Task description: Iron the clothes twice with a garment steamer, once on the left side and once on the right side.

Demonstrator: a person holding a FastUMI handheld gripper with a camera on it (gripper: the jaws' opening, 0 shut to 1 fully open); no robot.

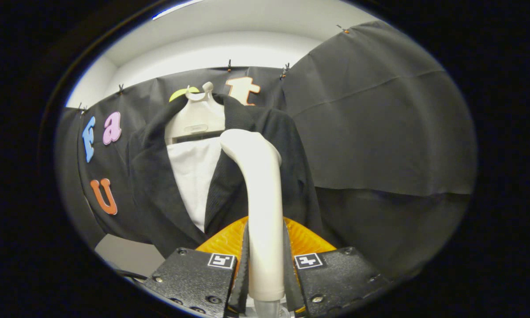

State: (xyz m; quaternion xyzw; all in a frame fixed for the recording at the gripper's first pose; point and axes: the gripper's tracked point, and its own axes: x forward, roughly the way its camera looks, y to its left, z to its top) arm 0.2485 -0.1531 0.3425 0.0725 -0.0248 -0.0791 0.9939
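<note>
A white garment steamer (260, 194) stands upright between my fingers, its handle clamped by both pads of my gripper (266, 265). Its curved head (249, 145) rests against or just in front of the right lapel of a black jacket (291, 172). The jacket hangs on a white hanger (198, 117) over a white shirt (194, 176), just beyond the fingers. The jacket's left front panel (154, 198) hangs open beside the shirt. Whether the steamer head touches the cloth I cannot tell.
Black cloth (379, 132) covers the booth wall behind and to the right of the jacket. A pale surface (128, 254) shows low on the left, beneath the jacket's hem. The orange finger backs (309, 240) flank the steamer handle.
</note>
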